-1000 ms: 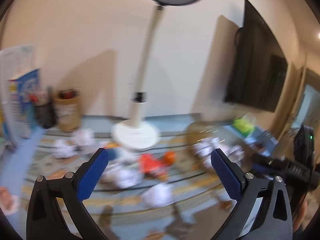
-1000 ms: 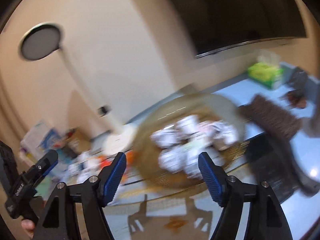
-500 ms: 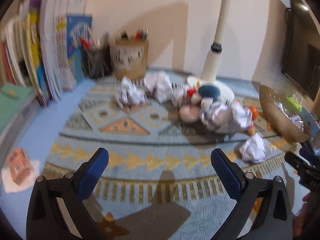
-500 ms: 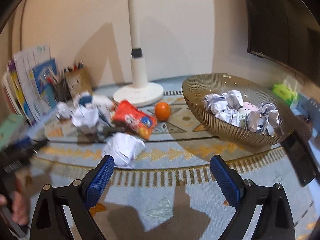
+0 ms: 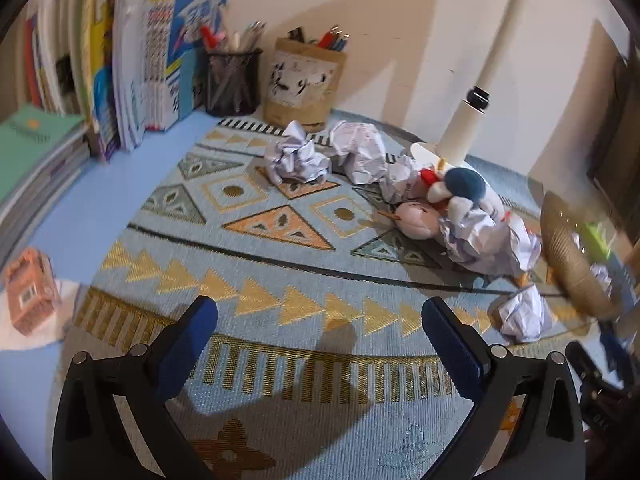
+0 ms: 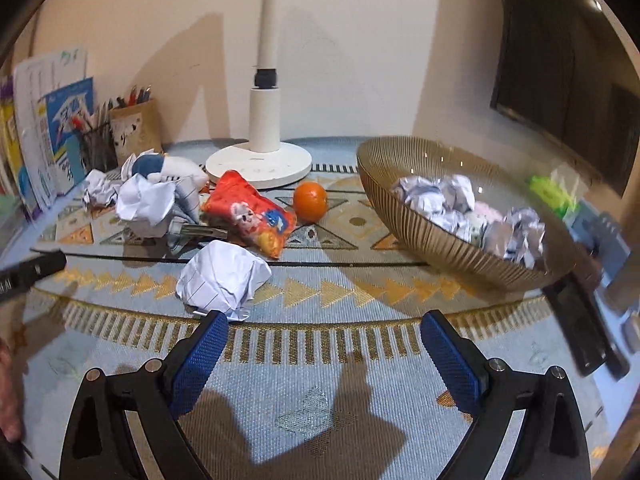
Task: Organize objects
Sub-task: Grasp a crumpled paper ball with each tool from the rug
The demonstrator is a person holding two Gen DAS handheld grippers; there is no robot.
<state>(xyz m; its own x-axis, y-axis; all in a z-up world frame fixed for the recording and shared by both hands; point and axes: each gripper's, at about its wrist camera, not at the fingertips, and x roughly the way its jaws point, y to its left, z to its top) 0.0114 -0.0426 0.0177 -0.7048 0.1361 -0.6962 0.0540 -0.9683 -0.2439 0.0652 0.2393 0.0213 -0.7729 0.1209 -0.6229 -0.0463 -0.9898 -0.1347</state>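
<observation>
Several crumpled paper balls lie on a patterned rug [image 5: 280,280]. One paper ball [image 6: 222,278] sits just ahead and left of my right gripper [image 6: 324,356], which is open and empty. A ribbed golden bowl [image 6: 432,236] at the right holds several paper balls [image 6: 432,196]. A red snack bag [image 6: 248,212], an orange [image 6: 310,196] and a plush toy [image 5: 460,188] lie mid-rug. My left gripper [image 5: 320,344] is open and empty over the rug's near edge, well short of two paper balls [image 5: 296,158] near the back.
A white lamp base [image 6: 260,164] stands at the back centre. Pen holders [image 5: 232,80] and upright books [image 5: 152,52] line the back left. An orange box [image 5: 30,292] lies at the left. A green tissue box [image 6: 554,192] and dark items [image 6: 584,320] lie right of the bowl.
Both grippers have tilted down from the wall and come lower toward the rug. The views have settled and sharpened. Both stay open and empty.
</observation>
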